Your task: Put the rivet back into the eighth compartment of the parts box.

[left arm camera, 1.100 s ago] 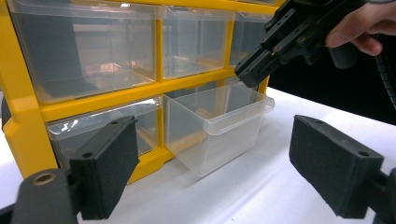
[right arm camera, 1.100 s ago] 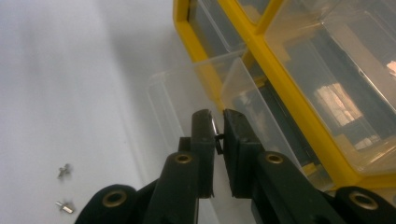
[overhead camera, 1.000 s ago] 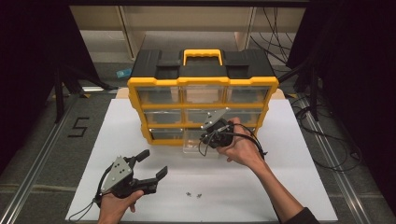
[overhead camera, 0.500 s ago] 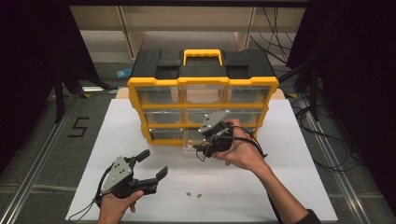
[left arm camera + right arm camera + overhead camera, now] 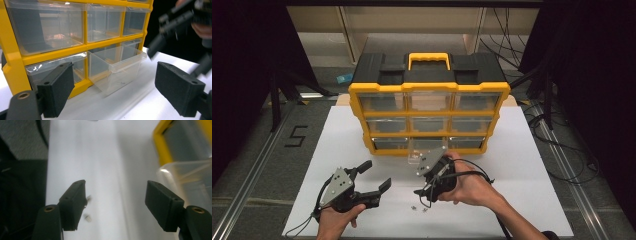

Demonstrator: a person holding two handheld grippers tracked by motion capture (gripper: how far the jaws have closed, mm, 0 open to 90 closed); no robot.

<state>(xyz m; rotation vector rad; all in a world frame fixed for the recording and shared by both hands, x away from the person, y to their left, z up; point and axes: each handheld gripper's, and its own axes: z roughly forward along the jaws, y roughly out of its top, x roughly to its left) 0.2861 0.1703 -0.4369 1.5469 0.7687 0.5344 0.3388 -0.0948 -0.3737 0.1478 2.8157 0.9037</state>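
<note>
White board (image 5: 532, 165) covers the table. At left, the left gripper (image 5: 373, 176) lies low in a hand, pointing toward the organizer (image 5: 429, 92), jaws apart and empty. Right of it, the drawer (image 5: 117, 67) juts out, bottom row. The right gripper (image 5: 421, 196), wrist bent, tips down over what look like screws (image 5: 87, 218); its jaws have just been opening, nothing between.

A black "5" (image 5: 296, 136) marks the floor; cables (image 5: 562, 150) trail beside the white table (image 5: 532, 150).

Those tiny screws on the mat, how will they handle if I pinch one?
The screws look tiny beside the wide pads, so likely fiddly and light. Probably round, apt to roll if nudged. On the flat mat, they may slip aside.
</note>
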